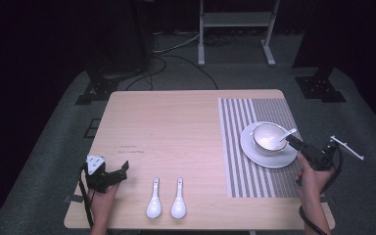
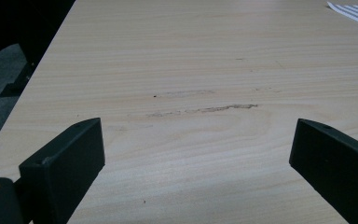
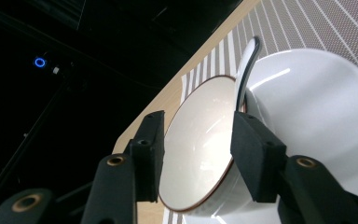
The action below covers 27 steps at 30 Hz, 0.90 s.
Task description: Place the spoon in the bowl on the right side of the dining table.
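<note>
A white bowl (image 1: pixel 269 138) with a brown rim stands on a white plate (image 1: pixel 254 152) on the striped placemat (image 1: pixel 240 171) at the right. A white spoon (image 1: pixel 286 133) rests in the bowl, its handle leaning over the rim toward my right gripper (image 1: pixel 293 142). In the right gripper view the bowl (image 3: pixel 196 182) shows behind the jaws of the right gripper (image 3: pixel 198 135), which stand apart; the spoon handle (image 3: pixel 247 65) rises just past the right jaw, untouched. My left gripper (image 1: pixel 122 171) rests open at the table's front left, over bare wood (image 2: pixel 196 140).
Two more white spoons (image 1: pixel 154 198) (image 1: pixel 178 198) lie side by side near the front edge of the wooden table (image 1: pixel 176 122). A white metal stand (image 1: pixel 235 29) and cables sit on the floor beyond the table.
</note>
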Each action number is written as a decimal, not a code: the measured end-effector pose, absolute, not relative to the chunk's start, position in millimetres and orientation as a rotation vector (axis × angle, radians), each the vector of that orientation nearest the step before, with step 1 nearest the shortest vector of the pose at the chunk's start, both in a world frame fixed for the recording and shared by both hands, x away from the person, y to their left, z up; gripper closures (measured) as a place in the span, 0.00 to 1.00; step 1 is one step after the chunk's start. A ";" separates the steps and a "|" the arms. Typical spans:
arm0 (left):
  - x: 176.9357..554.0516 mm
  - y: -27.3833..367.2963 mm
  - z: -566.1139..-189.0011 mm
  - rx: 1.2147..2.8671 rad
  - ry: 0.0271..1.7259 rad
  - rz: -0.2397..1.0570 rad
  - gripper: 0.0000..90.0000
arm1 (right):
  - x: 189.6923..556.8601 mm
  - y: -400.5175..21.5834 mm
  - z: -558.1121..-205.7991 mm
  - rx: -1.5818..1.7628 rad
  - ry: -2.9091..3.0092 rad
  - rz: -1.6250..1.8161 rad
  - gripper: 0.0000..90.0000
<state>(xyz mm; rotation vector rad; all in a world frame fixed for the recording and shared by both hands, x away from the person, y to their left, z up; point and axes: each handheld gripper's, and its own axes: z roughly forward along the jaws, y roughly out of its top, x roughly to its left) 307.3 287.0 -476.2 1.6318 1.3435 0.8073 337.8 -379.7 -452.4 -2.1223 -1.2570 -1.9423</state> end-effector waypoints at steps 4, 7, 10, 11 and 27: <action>307.2 286.6 -476.2 1.635 1.342 0.810 0.02 | 332.3 -378.1 -453.0 -2.101 -1.276 -1.946 0.55; 307.1 286.5 -476.2 1.636 1.340 0.813 0.02 | 329.2 -376.9 -452.9 -2.068 -1.281 -1.954 0.51; 307.1 286.4 -476.2 1.635 1.341 0.812 0.02 | 326.4 -375.5 -452.4 -2.047 -1.286 -1.958 0.48; 307.1 286.4 -476.2 1.635 1.342 0.812 0.02 | 325.7 -375.2 -452.2 -2.044 -1.284 -1.962 0.48; 307.0 286.5 -476.3 1.636 1.342 0.811 0.02 | 312.8 -369.4 -453.9 -1.993 -1.290 -1.982 0.43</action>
